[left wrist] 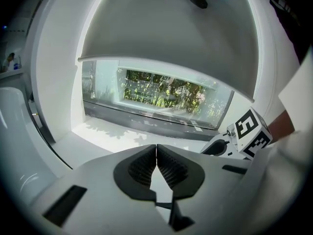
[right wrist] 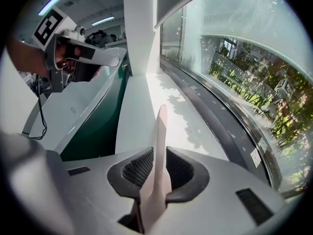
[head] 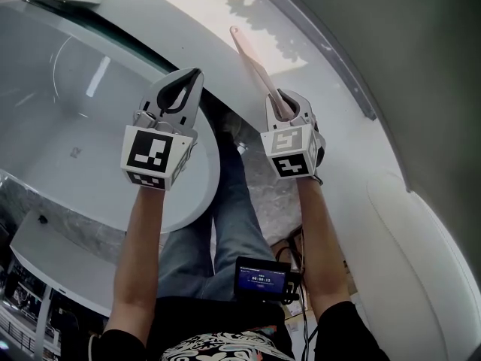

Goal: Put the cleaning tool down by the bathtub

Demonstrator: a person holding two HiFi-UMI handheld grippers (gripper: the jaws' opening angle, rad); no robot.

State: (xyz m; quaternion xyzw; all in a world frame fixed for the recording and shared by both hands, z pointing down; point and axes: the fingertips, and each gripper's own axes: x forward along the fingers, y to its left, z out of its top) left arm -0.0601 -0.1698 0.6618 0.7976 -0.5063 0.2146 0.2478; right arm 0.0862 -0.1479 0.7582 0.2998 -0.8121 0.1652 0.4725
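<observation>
Head view, near to far. At the waist, a small dark device with a lit blue screen [head: 261, 278]; below it, blue jeans [head: 233, 209] over grey marbled floor.

L: the left gripper [head: 195, 75], white plastic w/ a marker cube, is held over the rim of the white oval bathtub [head: 199, 179]. Its ribbed black pads [left wrist: 142, 166] meet at the tips, nothing betw. them (left gripper view [left wrist: 156, 150]).

R: the right gripper [head: 286, 100], same build, is level w/ the left and well apart from it. Its pads [right wrist: 182, 169] are clamped on the long pale-pink plastic cleaning tool [head: 252, 59], held near its wider end. The slim handle [right wrist: 160, 131] runs straight out past the jaw tips.

The tool's far end lies over the sunlit white ledge [head: 289, 60] that runs alongside the tub, betw. tub and the curved glass window [right wrist: 244, 82]. Contact w/ the ledge [right wrist: 183, 119] cannot be told.

Beyond the window [left wrist: 166, 92]: green foliage.
</observation>
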